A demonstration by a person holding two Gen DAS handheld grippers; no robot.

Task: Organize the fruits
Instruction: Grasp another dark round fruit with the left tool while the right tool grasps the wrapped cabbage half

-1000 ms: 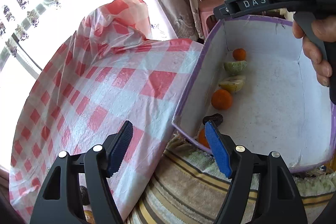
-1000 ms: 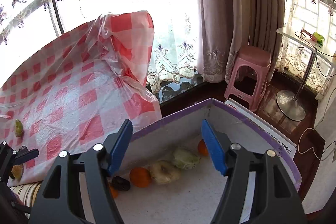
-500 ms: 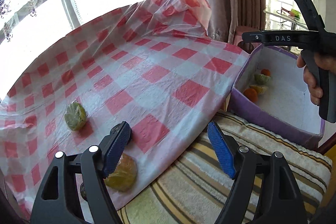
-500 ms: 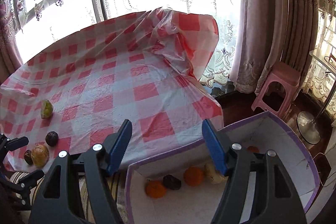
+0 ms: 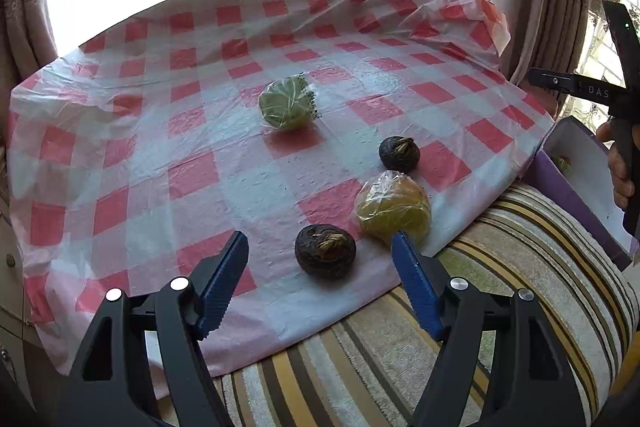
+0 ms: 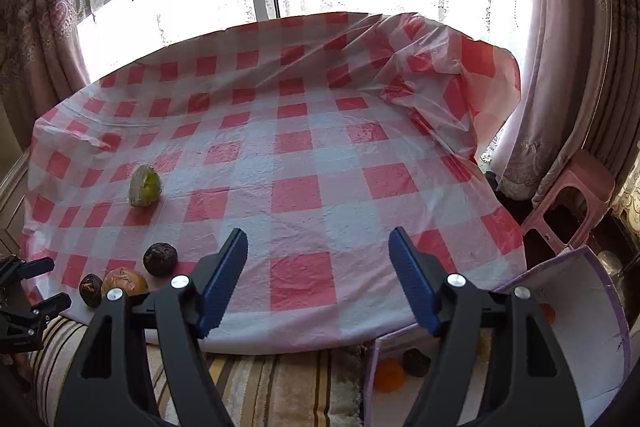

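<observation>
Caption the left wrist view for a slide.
Open left claw poised over a dark fruit on the checked cloth, beside a wrapped yellow fruit.

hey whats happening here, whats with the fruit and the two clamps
A person is sorting fruit with a handheld gripper in each hand. Both the left gripper and the right gripper are open and hold nothing. Four fruits lie on the checked cloth: a wrapped green one, a wrapped yellow one and two dark ones. The box at right holds some fruit. The left gripper points at the nearest dark fruit.
</observation>
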